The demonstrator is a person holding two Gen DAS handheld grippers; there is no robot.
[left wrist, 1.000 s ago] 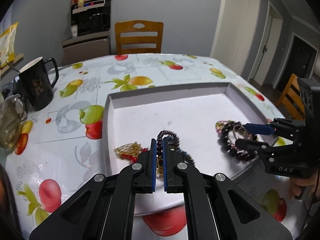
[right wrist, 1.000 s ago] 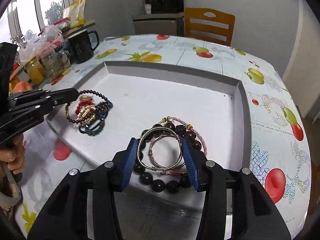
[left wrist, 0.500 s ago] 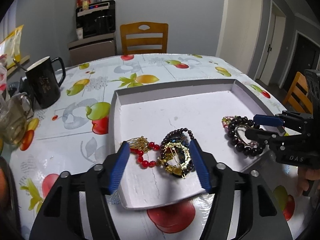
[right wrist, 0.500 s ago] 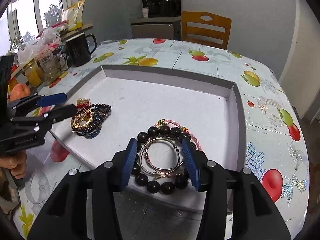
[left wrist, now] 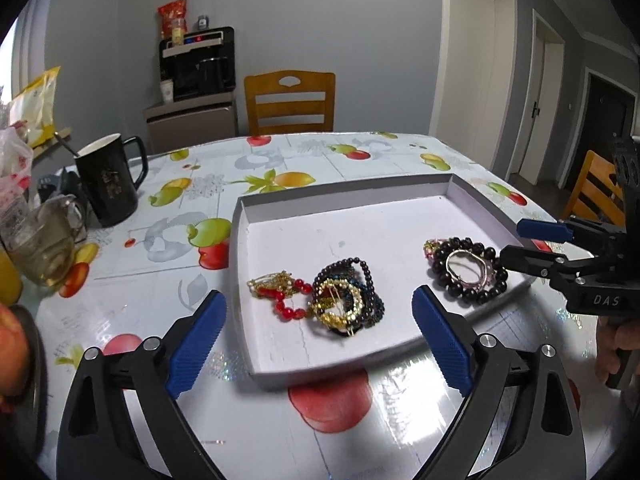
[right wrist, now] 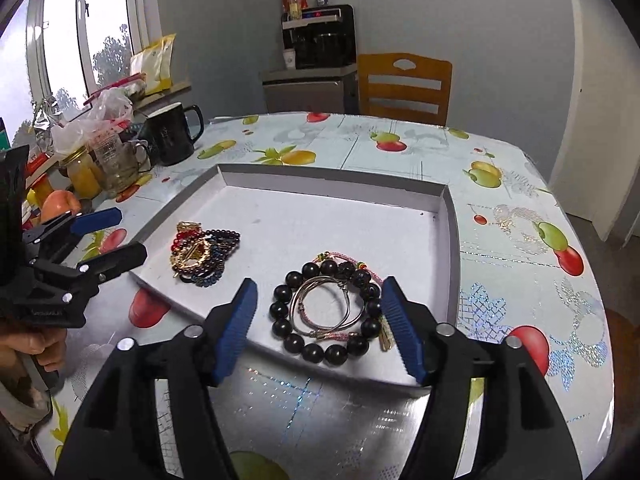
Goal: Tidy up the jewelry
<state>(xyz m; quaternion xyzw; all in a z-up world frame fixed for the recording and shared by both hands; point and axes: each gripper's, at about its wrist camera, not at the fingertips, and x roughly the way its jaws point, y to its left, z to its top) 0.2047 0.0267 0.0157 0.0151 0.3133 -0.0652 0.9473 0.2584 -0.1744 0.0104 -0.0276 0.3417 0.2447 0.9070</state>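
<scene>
On the surface (left wrist: 280,420) sits the tray (left wrist: 344,200), and both jewelry piles lie inside it near its front edge. Your left tongs (left wrist: 320,332) have just been opening and now stand wide, their pads clear of the left pile (left wrist: 340,300) of gold chain, red beads and dark strands; nothing is gripped. Your right tongs (right wrist: 320,328) have also just been opening and straddle the right pile (right wrist: 328,312), the big dark bead bracelet with the wire bangles inside it, without pressing on it.

Watch the tangles. The left pile is several strands knotted together, so if you close on one strand you will likely drag the whole clump and scatter it. The bangles rest loose within the bead ring; a pinch across the beads may squeeze them out or let them slip and roll.

Both piles lie close to the tray's low front rim, which overhangs nothing but slick printed cloth. A sweep toward you could push beads over the rim. The tray itself looks light, so a pad catching its wall could shove it toward the mug (left wrist: 108,184).
</scene>
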